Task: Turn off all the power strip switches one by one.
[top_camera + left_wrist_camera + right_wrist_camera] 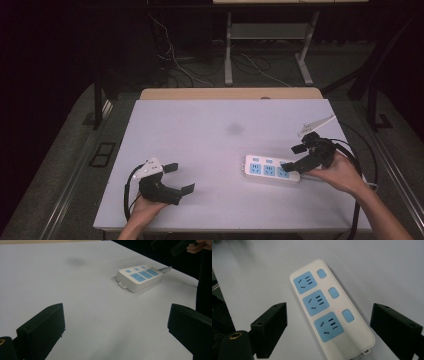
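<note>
text: none legible | power strip (329,312): unmarked, no readable labels

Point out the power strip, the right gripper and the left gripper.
power strip (329,311): right gripper view, middle blue socket.
right gripper (294,158): high view, midway between its fingertips.
left gripper (180,178): high view, midway between its fingertips.

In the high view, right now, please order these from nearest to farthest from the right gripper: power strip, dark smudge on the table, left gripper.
1. power strip: just left of the right gripper.
2. dark smudge: mid-table, farther back.
3. left gripper: near left corner.
</note>
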